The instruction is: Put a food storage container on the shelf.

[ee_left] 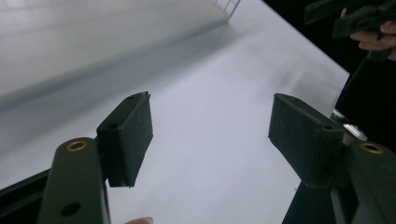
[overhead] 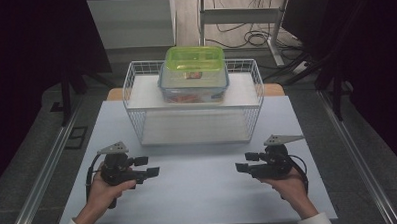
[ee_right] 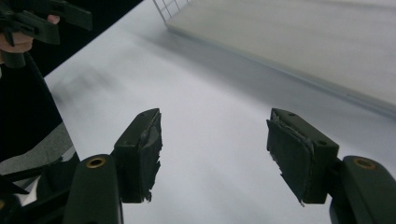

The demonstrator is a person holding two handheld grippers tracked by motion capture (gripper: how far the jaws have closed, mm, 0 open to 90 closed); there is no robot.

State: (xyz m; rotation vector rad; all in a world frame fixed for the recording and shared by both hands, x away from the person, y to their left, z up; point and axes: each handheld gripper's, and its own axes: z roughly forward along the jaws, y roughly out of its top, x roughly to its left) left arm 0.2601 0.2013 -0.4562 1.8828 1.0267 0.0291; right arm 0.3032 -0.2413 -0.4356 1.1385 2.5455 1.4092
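Note:
A clear food container with a green lid (overhead: 194,73) rests on the upper shelf of a white wire rack (overhead: 136,114) at the back of the white table (overhead: 199,192). Something red shows through its clear wall. My left gripper (overhead: 147,166) is held low at the front left, open, its jaws pointing right with nothing between them (ee_left: 210,135). My right gripper (overhead: 247,161) mirrors it at the front right, open and empty (ee_right: 215,140), pointing left. Both grippers are well short of the rack.
The rack's lower shelf (overhead: 194,127) carries nothing. Bare tabletop lies between the two grippers. Metal rails (overhead: 43,172) run along both sides of the table, and cables (overhead: 254,37) lie on the floor behind.

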